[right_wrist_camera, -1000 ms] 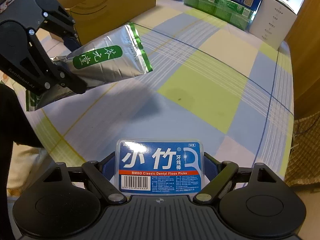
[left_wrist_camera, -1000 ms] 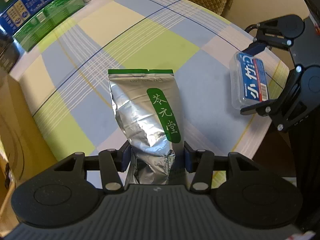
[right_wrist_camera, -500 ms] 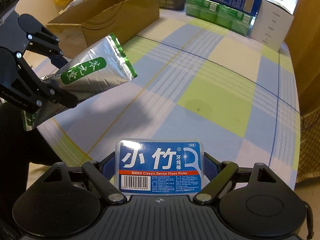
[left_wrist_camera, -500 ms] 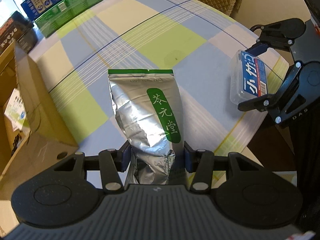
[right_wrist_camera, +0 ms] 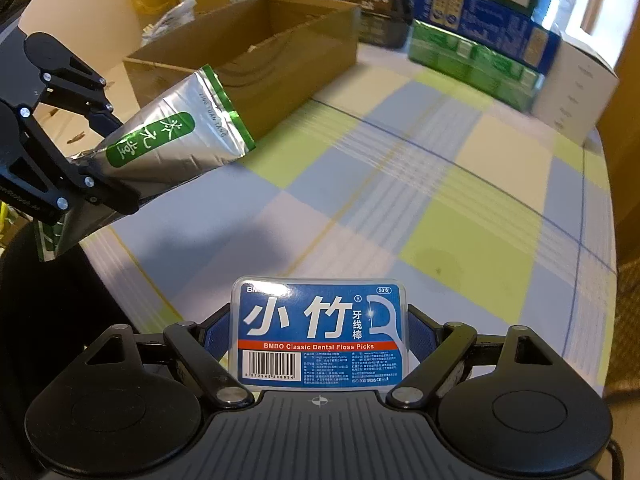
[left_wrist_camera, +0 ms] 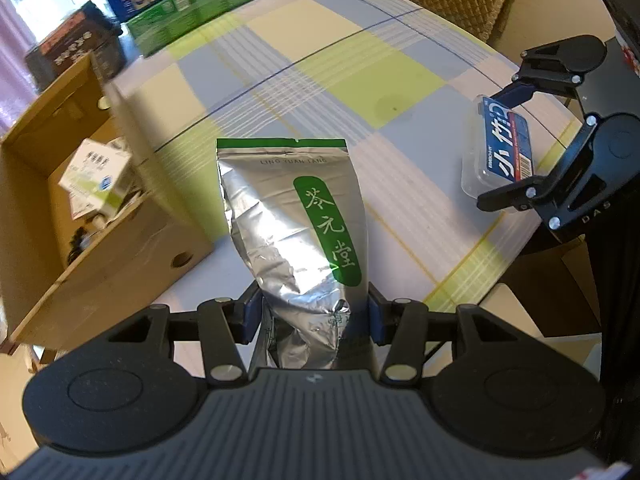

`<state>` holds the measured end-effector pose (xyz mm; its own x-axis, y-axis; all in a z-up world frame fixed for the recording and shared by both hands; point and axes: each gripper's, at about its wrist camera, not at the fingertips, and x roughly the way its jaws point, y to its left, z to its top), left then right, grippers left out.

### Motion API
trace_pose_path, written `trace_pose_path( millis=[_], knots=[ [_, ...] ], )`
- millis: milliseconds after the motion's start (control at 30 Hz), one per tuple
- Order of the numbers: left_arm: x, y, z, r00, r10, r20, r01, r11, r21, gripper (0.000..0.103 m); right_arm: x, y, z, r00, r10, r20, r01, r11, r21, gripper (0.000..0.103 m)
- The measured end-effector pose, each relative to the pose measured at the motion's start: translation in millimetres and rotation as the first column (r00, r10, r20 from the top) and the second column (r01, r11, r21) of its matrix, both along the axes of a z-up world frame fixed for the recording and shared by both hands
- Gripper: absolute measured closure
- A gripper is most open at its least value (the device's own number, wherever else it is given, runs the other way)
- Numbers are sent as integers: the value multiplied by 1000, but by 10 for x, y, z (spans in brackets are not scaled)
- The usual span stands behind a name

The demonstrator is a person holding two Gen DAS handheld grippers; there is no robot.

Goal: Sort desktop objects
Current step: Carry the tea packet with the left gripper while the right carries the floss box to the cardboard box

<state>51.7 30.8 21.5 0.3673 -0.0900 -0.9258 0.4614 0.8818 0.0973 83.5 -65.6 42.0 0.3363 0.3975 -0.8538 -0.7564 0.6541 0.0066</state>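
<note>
Pinched between the left gripper's (left_wrist_camera: 310, 314) fingers, a silver tea pouch (left_wrist_camera: 294, 220) is being held above the checked tablecloth (left_wrist_camera: 320, 64), ahead-left of which a cardboard box (left_wrist_camera: 120, 240) is sitting, its contents seemingly small cartons. A floss-pick box (right_wrist_camera: 320, 336) is being clamped in the right gripper (right_wrist_camera: 320, 340).

- I've got a checked tablecloth table (right_wrist_camera: 440, 208) under me.
- Open cardboard box (right_wrist_camera: 256, 60) sits on it, left.
- Stacked green and blue cartons (right_wrist_camera: 480, 40) line the far edge.

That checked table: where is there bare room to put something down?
The checked table lies bare across its middle and near edge. It is crowded along the far edge by stacked boxes, and on the left by the cardboard box, which already holds small packages.
</note>
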Motion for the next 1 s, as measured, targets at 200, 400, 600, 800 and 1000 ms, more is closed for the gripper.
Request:
trace_pose_path(
  millis=[200, 400, 600, 800, 1000],
  knots=[
    [-69, 279, 141, 999, 52, 7, -52, 999, 6, 58, 36, 254, 108, 999, 41, 15, -42, 999, 18, 20],
    [-132, 532, 280, 995, 95, 11, -95, 995, 21, 58, 60, 565, 242, 996, 84, 34, -86, 996, 40, 20],
    [-179, 755, 410, 991, 134, 23, -135, 990, 27, 58, 72, 836, 332, 990, 128, 49, -131, 990, 47, 20],
    [-161, 937, 506, 986, 166, 32, -167, 986, 19, 58, 84, 1059, 421, 985, 158, 66, -162, 985, 58, 20],
    [-77, 1136, 644, 978, 202, 50, -202, 979, 0, 58, 148, 1267, 555, 983, 161, 83, -167, 983, 73, 20]
  ],
)
